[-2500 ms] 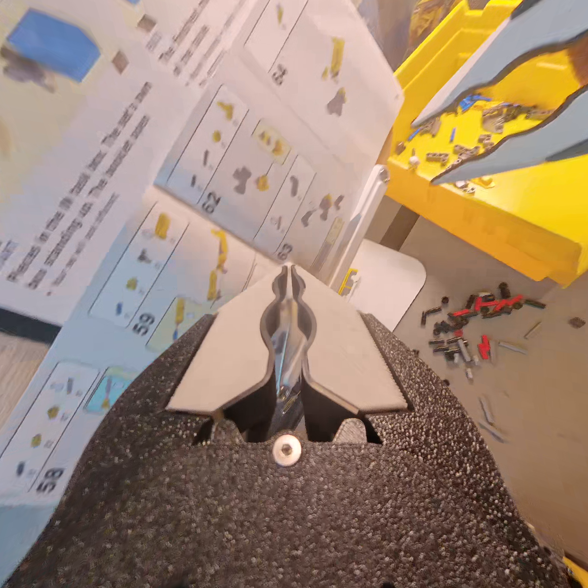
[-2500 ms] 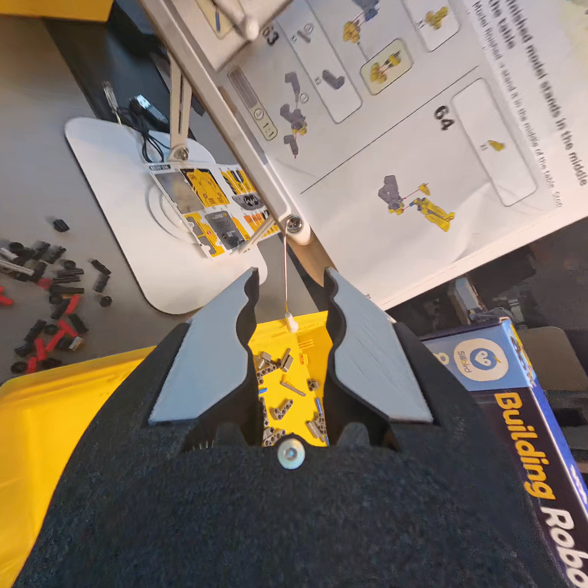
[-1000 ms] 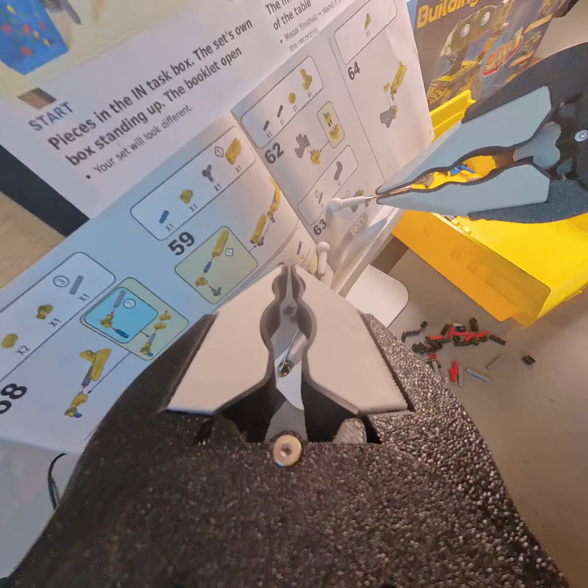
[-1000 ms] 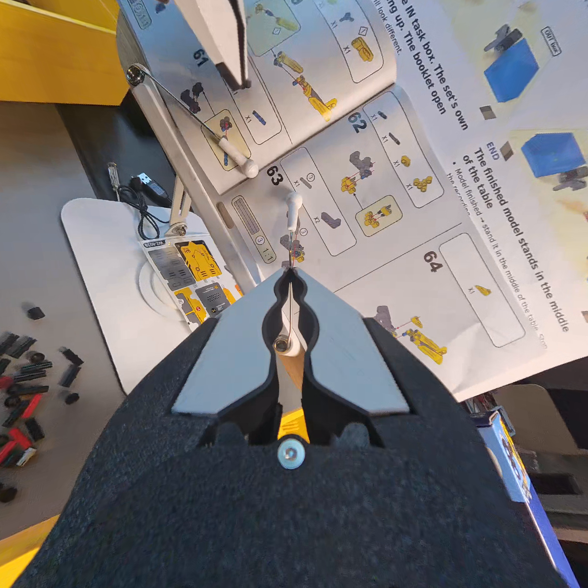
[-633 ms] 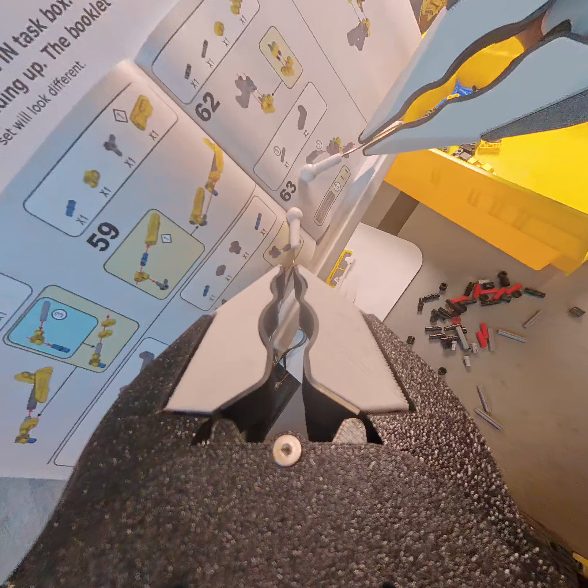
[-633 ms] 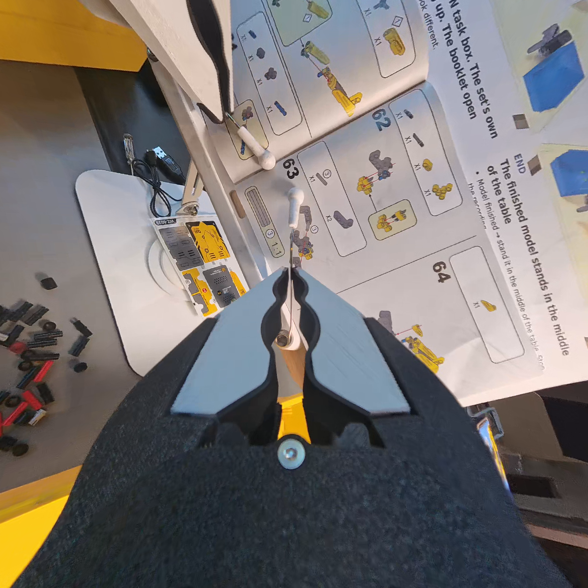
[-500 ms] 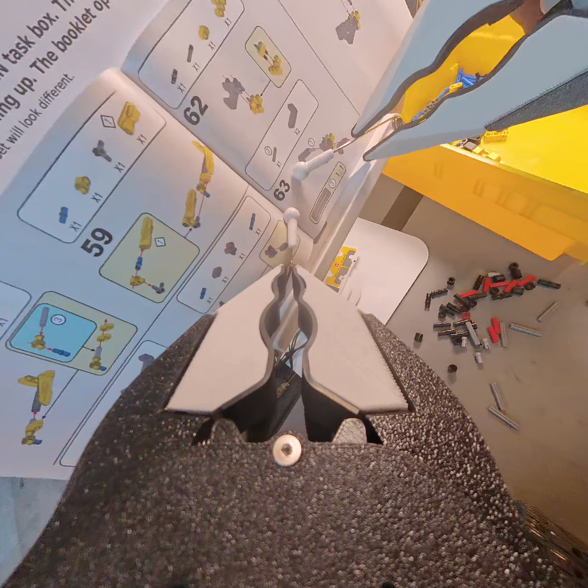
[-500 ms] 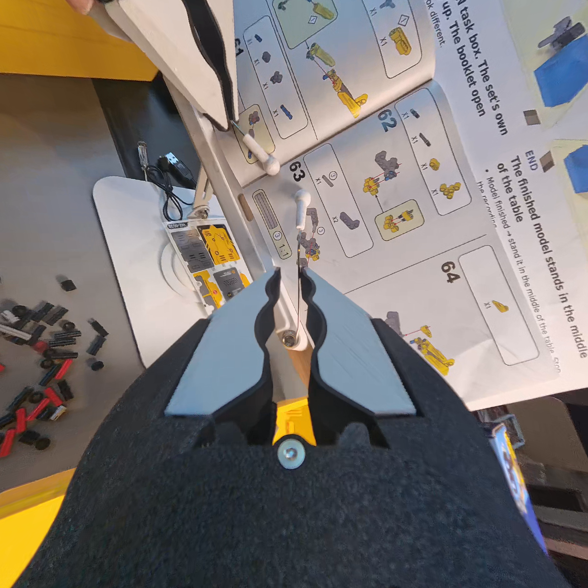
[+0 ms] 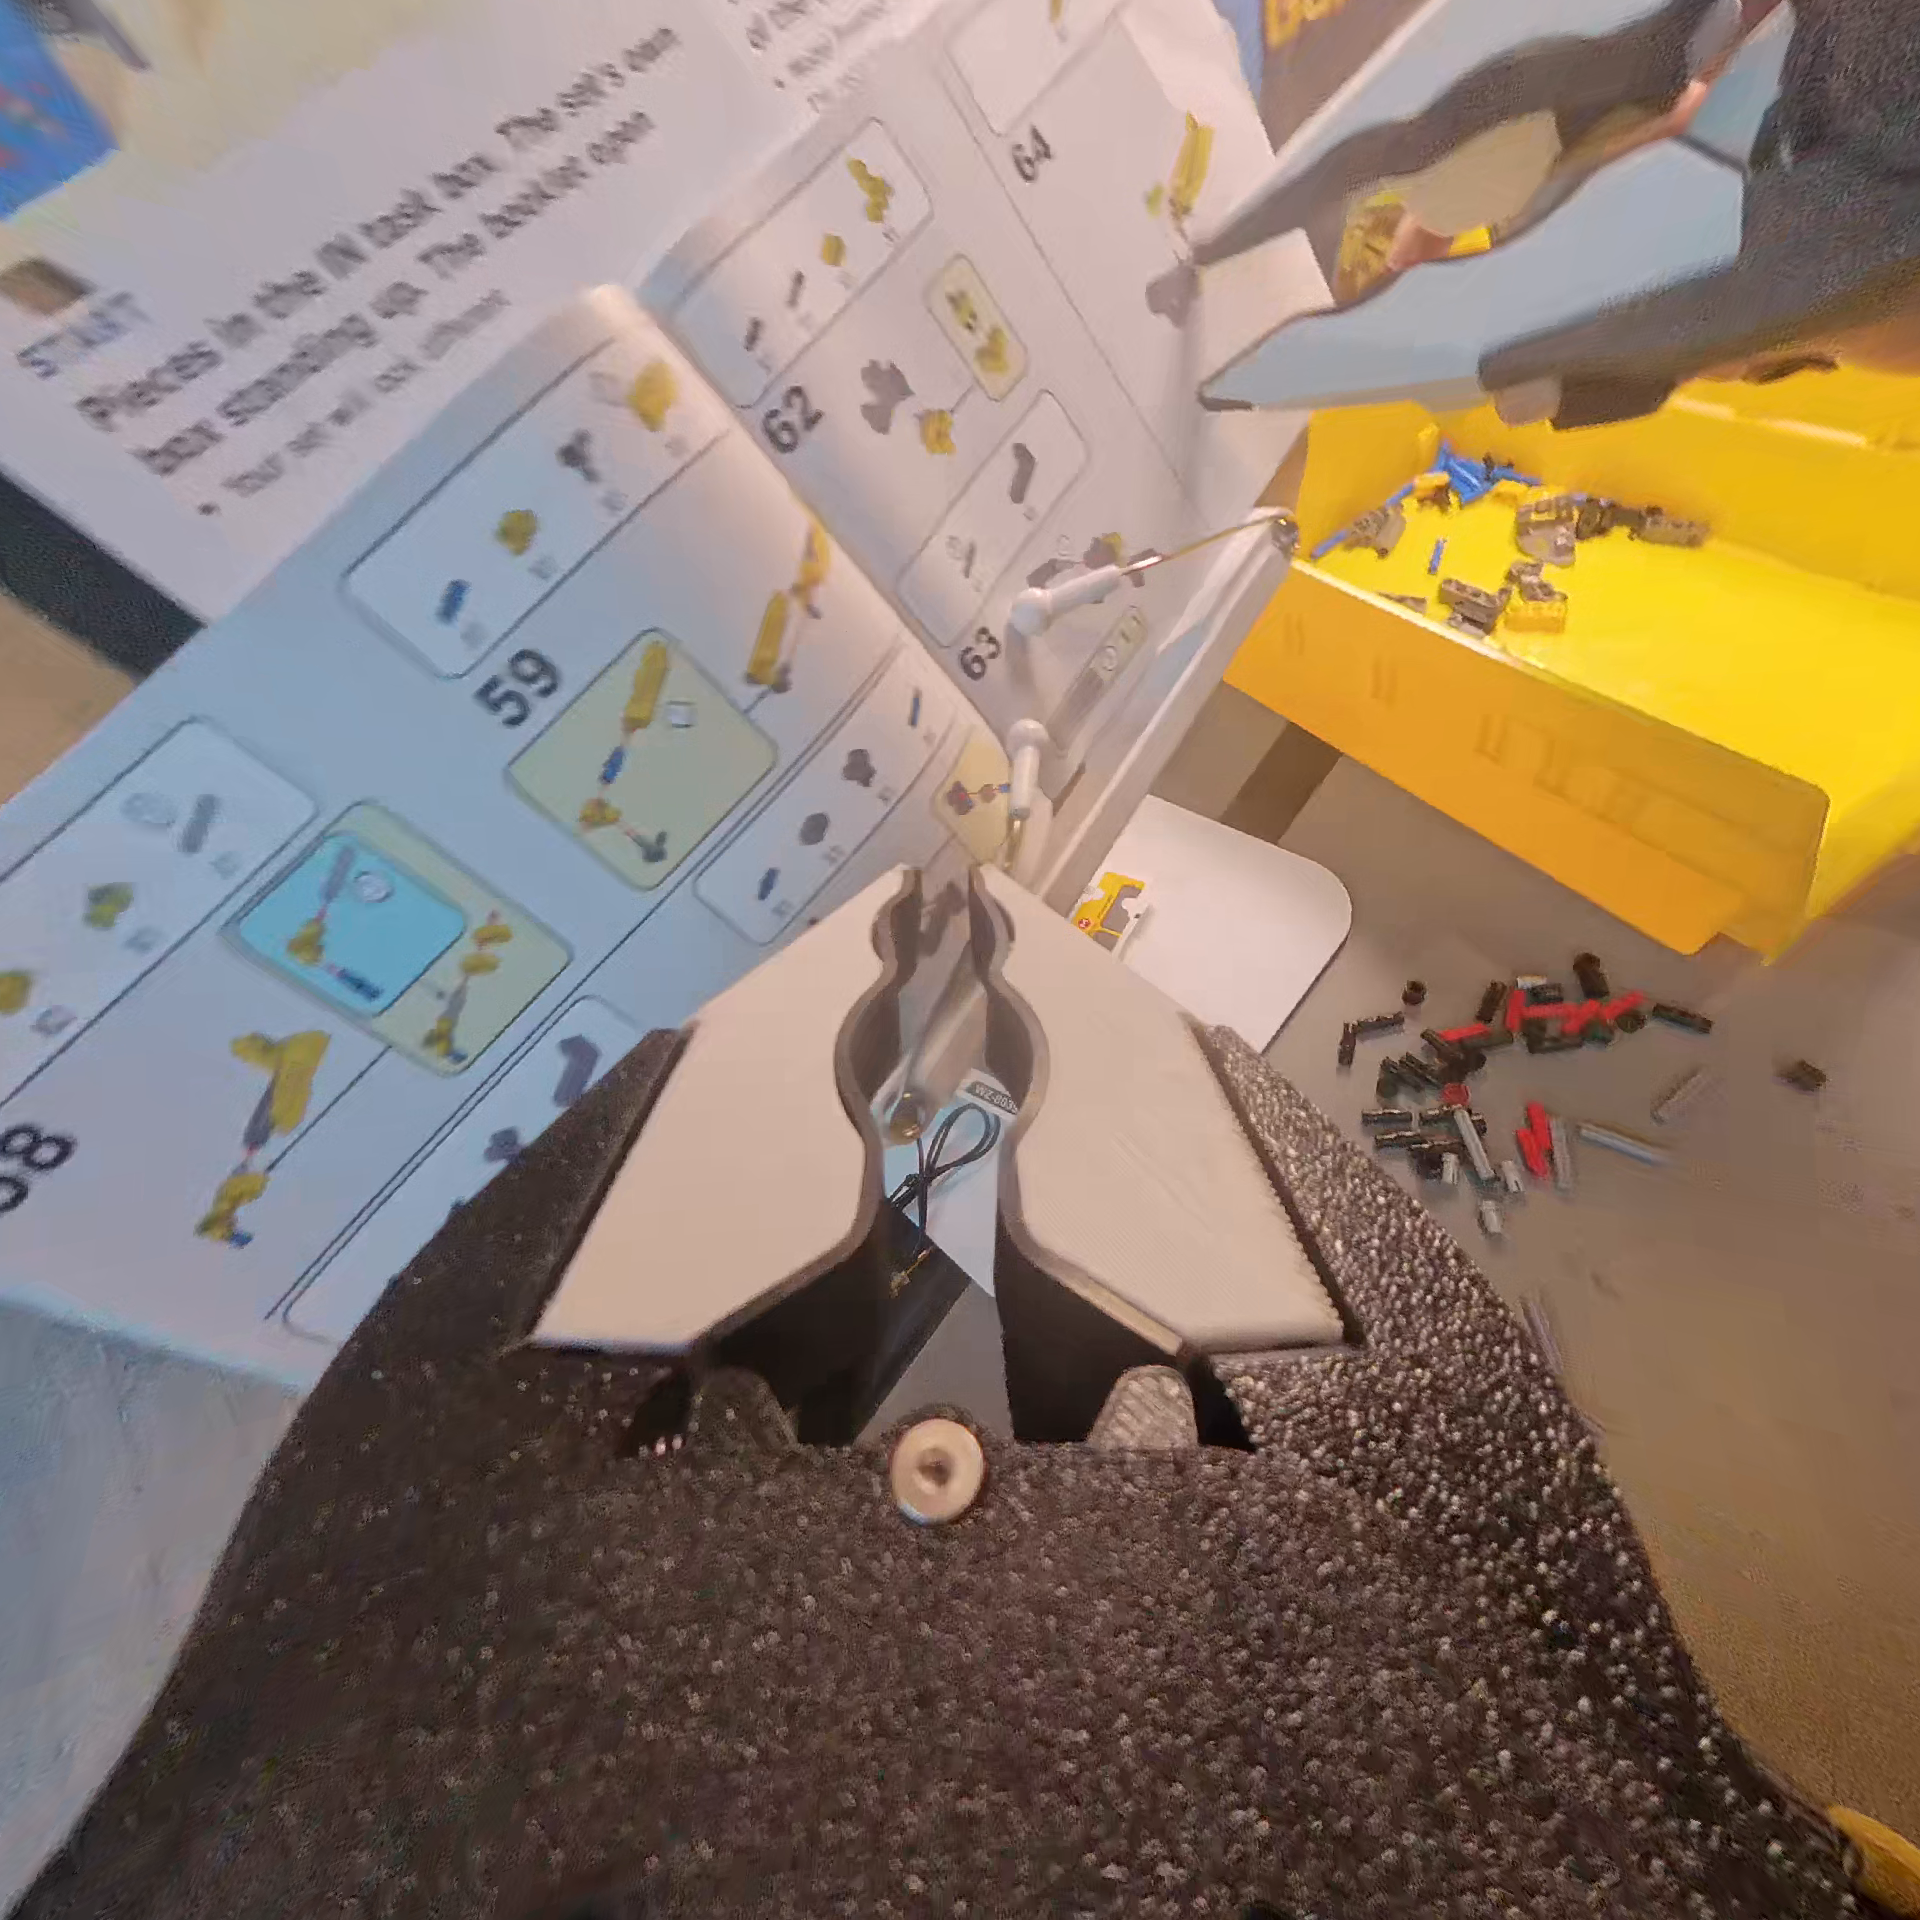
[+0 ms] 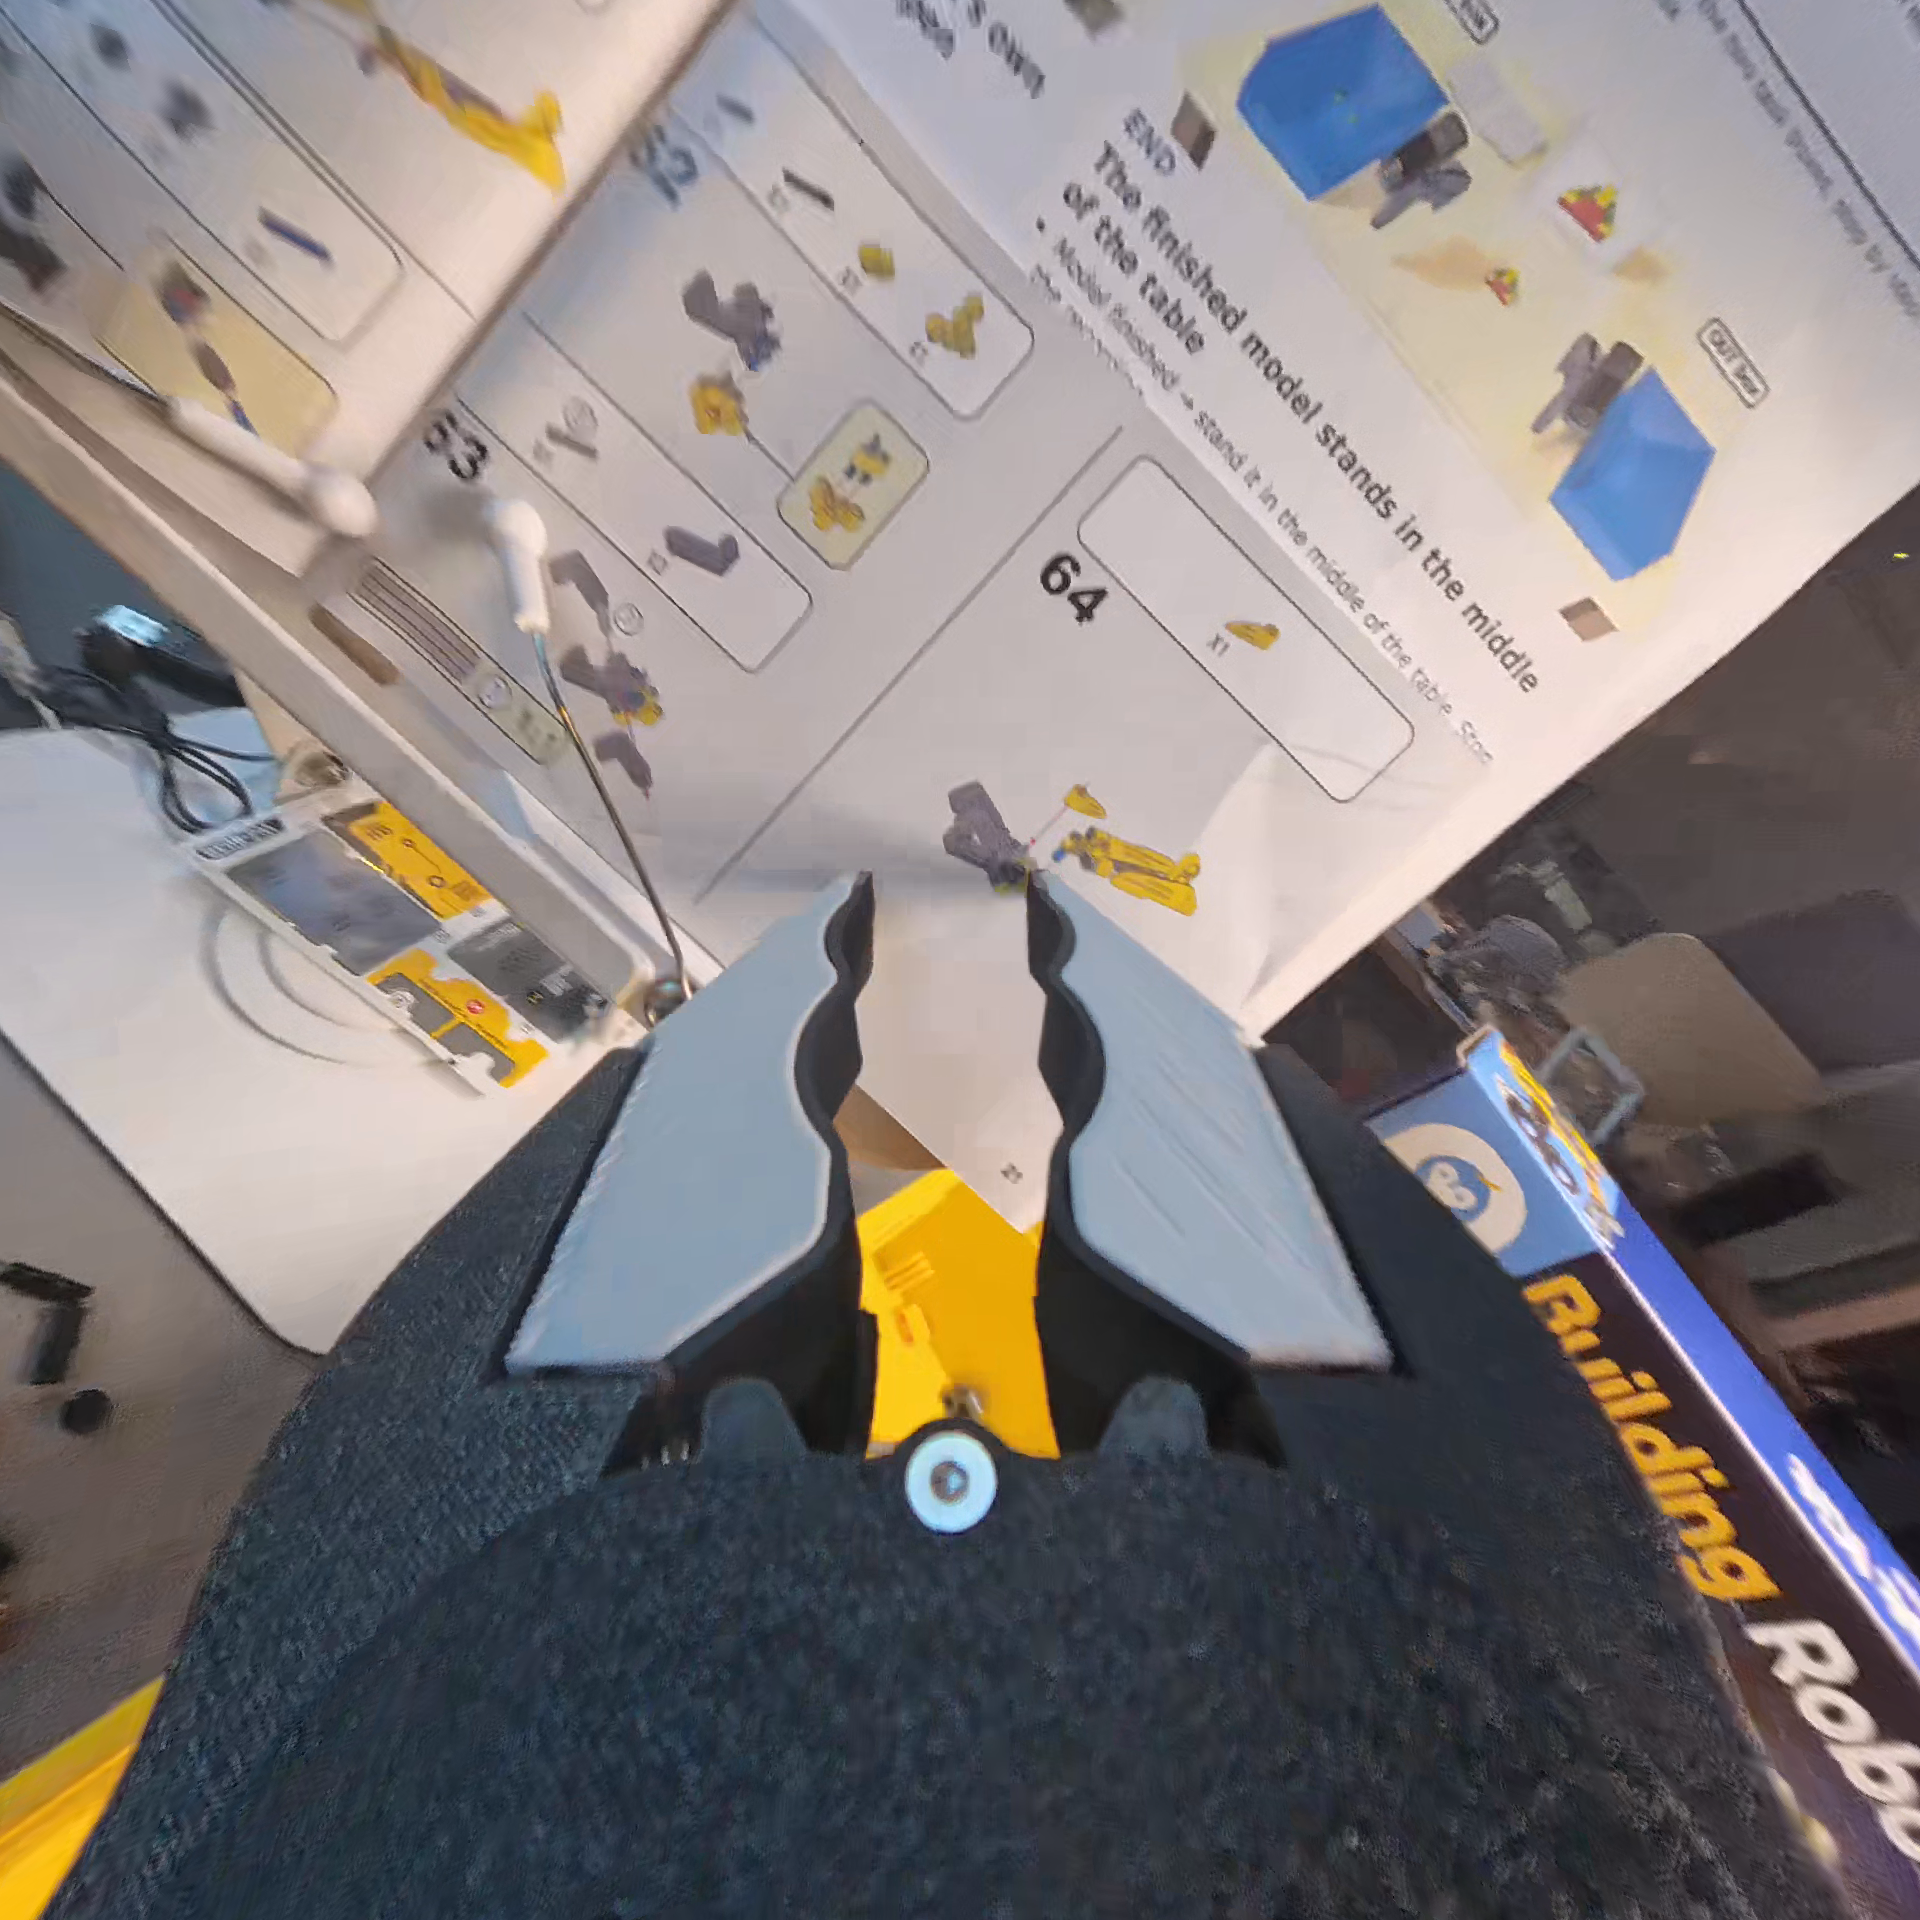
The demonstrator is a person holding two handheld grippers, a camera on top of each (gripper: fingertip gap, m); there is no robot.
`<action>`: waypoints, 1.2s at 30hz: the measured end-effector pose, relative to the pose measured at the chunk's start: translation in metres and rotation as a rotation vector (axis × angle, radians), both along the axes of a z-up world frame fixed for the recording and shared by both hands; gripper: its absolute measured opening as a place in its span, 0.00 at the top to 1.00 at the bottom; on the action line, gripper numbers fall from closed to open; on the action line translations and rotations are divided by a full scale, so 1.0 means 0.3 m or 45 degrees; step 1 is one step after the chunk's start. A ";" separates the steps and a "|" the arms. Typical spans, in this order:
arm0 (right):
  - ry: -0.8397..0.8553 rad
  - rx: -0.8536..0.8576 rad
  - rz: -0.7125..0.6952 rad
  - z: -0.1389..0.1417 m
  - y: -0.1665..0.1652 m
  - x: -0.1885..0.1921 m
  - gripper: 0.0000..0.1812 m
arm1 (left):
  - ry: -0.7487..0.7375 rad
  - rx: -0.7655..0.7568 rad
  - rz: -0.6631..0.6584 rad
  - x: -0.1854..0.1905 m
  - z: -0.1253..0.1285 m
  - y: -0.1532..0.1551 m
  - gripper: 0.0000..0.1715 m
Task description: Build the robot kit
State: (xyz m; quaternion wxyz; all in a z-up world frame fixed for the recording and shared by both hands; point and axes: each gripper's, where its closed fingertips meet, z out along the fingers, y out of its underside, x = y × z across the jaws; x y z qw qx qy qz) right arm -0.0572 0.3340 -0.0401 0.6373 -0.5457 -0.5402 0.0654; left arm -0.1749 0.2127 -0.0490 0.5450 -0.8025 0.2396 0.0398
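Left gripper [image 9: 943, 883] fingers nearly together by the booklet [image 9: 582, 665] stand's wire clip [image 9: 1023, 774], contact unclear from blur; right gripper [image 10: 948, 883] fingers apart, empty, before the page.

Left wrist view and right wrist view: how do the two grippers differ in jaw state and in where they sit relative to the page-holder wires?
The left gripper shows only a narrow slit between its jaws; the right gripper has its jaws spread wide.
The left gripper's tips sit at the foot of the left page-holder wire, and a pinch cannot be confirmed. The right gripper is clear of the right page-holder wire, which lies off to its left.
Both point at the open instruction booklet.
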 end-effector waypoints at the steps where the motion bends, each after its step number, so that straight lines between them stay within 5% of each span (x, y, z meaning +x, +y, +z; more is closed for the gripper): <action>1: -0.019 0.053 -0.017 -0.006 0.010 0.005 0.83 | -0.043 0.024 0.043 -0.031 0.013 -0.005 0.96; 7: 0.031 0.060 -0.175 0.001 0.061 0.042 0.79 | -0.130 0.074 0.264 -0.212 0.003 -0.038 0.94; 18: 0.112 -0.092 -0.151 -0.018 0.050 0.096 0.78 | -0.053 0.081 0.268 -0.233 -0.023 -0.052 0.98; 22: 0.344 -0.239 0.025 0.063 -0.116 0.105 0.73 | -0.092 0.098 0.254 -0.241 -0.024 -0.053 1.00; 27: 0.504 -0.432 0.354 0.096 -0.481 0.155 0.72 | -0.216 0.105 0.238 -0.243 -0.017 -0.064 0.98; 31: 0.456 -0.554 0.485 -0.034 -0.711 0.240 0.73 | -0.234 0.216 0.312 -0.291 0.038 -0.093 0.95; 36: 0.412 -0.626 0.503 -0.247 -0.832 0.332 0.74 | -0.230 0.264 0.438 -0.376 0.061 -0.102 1.00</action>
